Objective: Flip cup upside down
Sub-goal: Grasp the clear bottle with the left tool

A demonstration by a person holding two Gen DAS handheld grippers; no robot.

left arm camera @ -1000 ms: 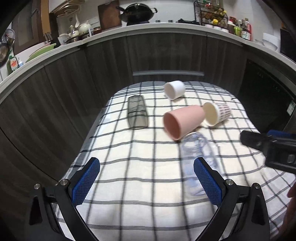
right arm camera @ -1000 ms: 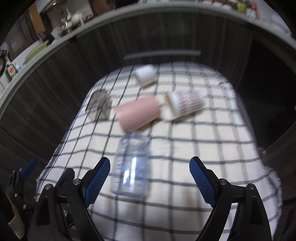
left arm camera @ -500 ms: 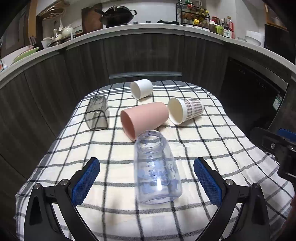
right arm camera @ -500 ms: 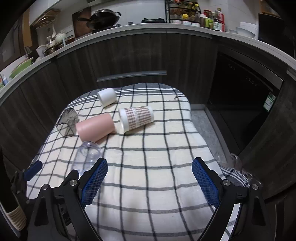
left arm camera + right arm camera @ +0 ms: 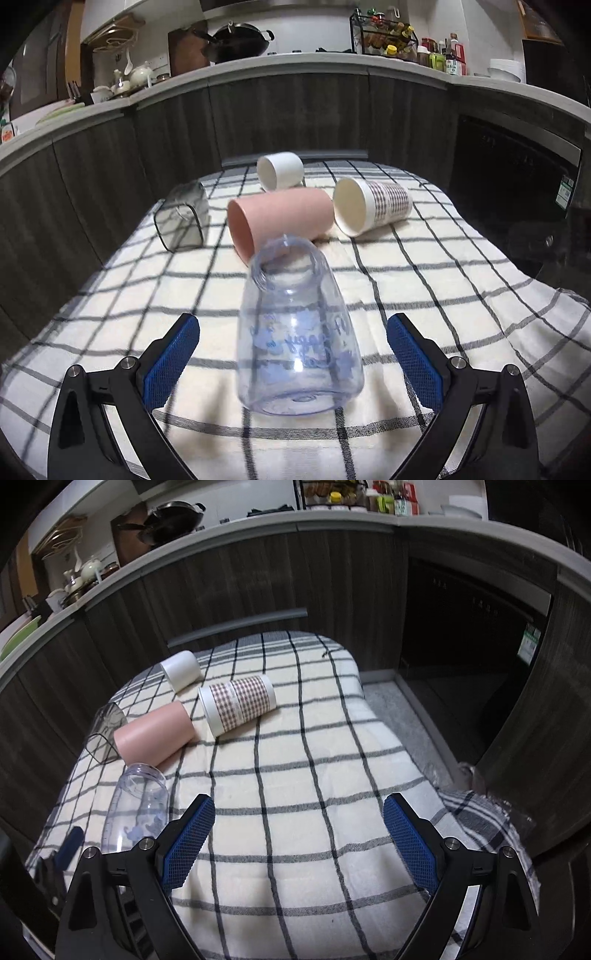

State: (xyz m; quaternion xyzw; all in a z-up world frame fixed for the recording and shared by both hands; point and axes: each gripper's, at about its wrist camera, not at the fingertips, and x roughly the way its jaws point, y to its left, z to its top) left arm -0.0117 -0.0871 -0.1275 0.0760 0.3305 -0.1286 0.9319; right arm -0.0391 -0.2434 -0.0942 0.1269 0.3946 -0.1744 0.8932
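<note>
Several cups lie on their sides on a checked cloth (image 5: 424, 280). A clear plastic bottle-cup with blue print (image 5: 295, 332) lies with its mouth away from me, its base between the pads of my open left gripper (image 5: 293, 358), not touched. It also shows in the right wrist view (image 5: 136, 808). Behind it lie a pink cup (image 5: 280, 221), a white paper cup with a checked band (image 5: 373, 205), a small white cup (image 5: 280, 175) and a clear grey tumbler (image 5: 183, 221). My right gripper (image 5: 299, 838) is open and empty over bare cloth, right of the bottle-cup.
Dark wooden cabinet fronts (image 5: 295, 114) curve round behind the table, with a cluttered counter above. A dark open recess (image 5: 472, 646) and floor lie to the right of the table. The cloth hangs over the right edge (image 5: 480, 812).
The left gripper has moved in until the clear bottle-cup lies between its open fingers. The right gripper has swung right and back, away from the cups.
</note>
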